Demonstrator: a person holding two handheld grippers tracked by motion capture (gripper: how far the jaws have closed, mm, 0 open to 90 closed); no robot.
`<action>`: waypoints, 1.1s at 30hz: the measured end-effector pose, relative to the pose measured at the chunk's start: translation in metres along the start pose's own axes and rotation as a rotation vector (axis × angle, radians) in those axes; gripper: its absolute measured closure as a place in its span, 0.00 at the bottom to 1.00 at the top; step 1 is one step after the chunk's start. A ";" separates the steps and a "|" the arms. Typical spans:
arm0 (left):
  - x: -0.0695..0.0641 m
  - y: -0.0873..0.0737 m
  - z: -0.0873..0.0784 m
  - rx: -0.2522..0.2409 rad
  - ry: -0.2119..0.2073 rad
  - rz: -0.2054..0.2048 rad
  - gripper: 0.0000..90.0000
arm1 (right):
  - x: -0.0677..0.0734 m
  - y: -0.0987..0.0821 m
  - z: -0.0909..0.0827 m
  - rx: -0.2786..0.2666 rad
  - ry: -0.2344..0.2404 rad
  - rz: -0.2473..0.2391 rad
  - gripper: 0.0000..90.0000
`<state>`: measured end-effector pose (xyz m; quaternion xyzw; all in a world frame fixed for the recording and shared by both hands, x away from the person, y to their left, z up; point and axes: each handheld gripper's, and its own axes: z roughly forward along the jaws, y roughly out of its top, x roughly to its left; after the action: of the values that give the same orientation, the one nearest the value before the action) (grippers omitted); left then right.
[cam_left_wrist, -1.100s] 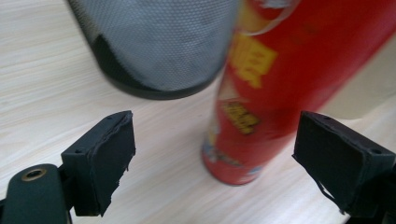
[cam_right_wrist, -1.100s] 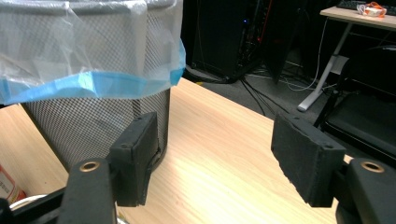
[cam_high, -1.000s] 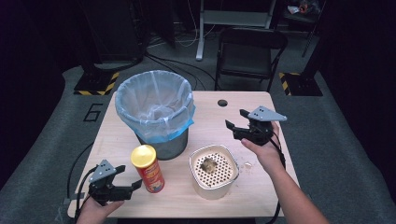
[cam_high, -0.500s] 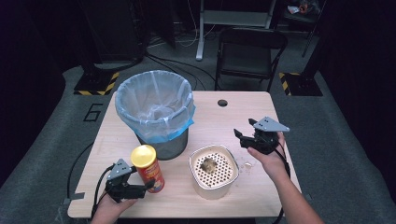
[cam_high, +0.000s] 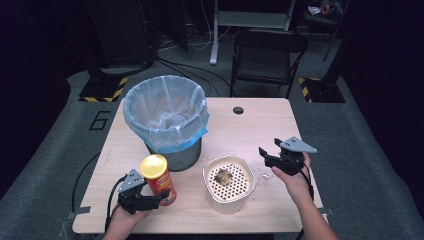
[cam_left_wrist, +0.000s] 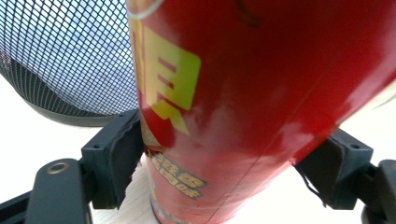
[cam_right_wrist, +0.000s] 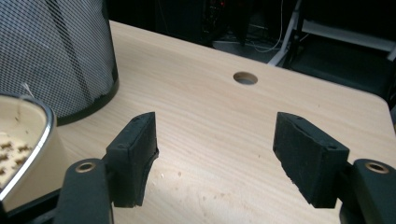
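The tall red cardboard snack can with a yellow lid stood upright, long axis vertical, on the pale wooden worktop beside the black mesh bin. Its label bore yellow characters I could not read. The left hand-held gripper had just been closing and pinched its base; the right hand-held gripper was spread, empty.

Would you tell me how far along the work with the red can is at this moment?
Done: the left gripper has reached the red can, its jaws just closing; both pads meet its sides. In hand: that grip, can standing upright on the table. Left: lifting it, perhaps toward the lined bin. The right gripper hangs open beside the cream container.
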<state>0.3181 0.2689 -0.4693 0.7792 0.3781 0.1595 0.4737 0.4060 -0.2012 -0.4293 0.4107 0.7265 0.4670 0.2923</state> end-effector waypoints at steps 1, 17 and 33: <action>0.000 0.000 0.000 -0.002 0.001 0.004 0.23 | 0.000 -0.004 0.000 0.008 -0.005 0.009 0.33; -0.009 0.007 -0.008 -0.030 0.033 0.050 0.26 | 0.007 -0.033 0.005 0.041 -0.010 0.030 0.33; -0.009 0.036 -0.035 -0.021 0.020 0.039 0.26 | 0.008 -0.046 0.008 0.073 -0.014 0.032 0.34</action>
<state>0.3065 0.2748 -0.4199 0.7799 0.3657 0.1805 0.4748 0.3940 -0.2012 -0.4750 0.4357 0.7345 0.4418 0.2746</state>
